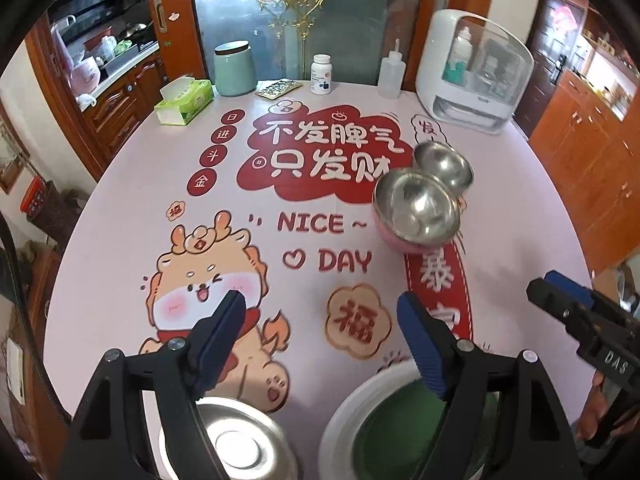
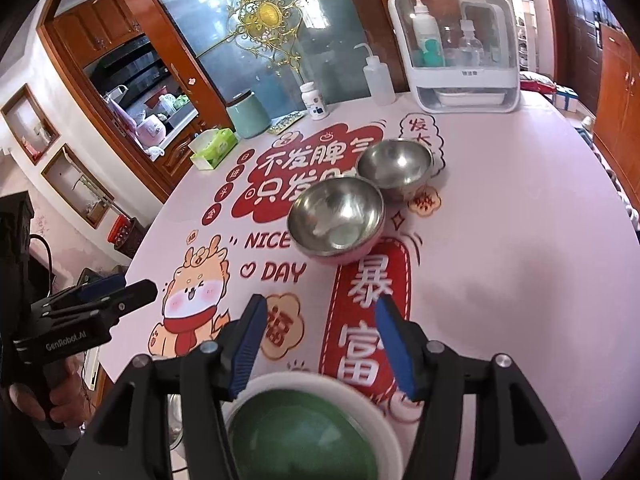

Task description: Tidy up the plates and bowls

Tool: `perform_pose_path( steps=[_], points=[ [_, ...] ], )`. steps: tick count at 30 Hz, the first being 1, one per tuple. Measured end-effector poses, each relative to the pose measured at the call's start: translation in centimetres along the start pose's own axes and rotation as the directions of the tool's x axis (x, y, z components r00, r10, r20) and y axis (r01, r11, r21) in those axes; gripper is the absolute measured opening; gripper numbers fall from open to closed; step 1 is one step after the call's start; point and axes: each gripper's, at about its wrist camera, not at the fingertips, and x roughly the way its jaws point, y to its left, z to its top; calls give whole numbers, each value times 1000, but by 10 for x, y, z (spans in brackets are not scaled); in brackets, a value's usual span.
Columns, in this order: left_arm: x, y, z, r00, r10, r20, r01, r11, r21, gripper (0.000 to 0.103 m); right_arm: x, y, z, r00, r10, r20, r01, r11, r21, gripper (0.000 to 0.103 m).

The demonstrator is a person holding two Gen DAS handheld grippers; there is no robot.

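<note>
Two bowls stand side by side mid-table: a pink-sided steel bowl point(image 1: 416, 210) point(image 2: 336, 222) and behind it a plain steel bowl point(image 1: 443, 164) point(image 2: 394, 166). At the near edge lie a steel plate point(image 1: 236, 440) and a white-rimmed green plate point(image 1: 384, 432) point(image 2: 304, 428). My left gripper point(image 1: 320, 312) is open and empty above the two plates. My right gripper point(image 2: 320, 312) is open and empty above the green plate; it also shows at the right of the left wrist view point(image 1: 568, 292).
The round table point(image 2: 500, 260) wears a pink printed cloth. Along its far side stand a tissue box point(image 1: 184, 102), a green jar point(image 1: 234, 68), a pill bottle point(image 1: 321, 74), a squeeze bottle point(image 1: 390, 72) and a white cabinet point(image 1: 472, 72).
</note>
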Motion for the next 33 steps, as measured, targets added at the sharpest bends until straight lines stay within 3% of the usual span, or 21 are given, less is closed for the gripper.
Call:
perform_pose_path(
  steps=[13,23,33],
  points=[
    [60,-33,50,997,28,-66,-29,999,-17,78,54,-36,49,999,38,-8,-38,999,32,60],
    [111,-42,73,992,7,-129,-18,997,-80,78,99,-52,59,996,59,-73,-55,997,58,60],
    [165,-52,78,980,0,-201,-16,997,-78,78,137,-57,57,984,95,-150,-87,995,55,60]
  ],
)
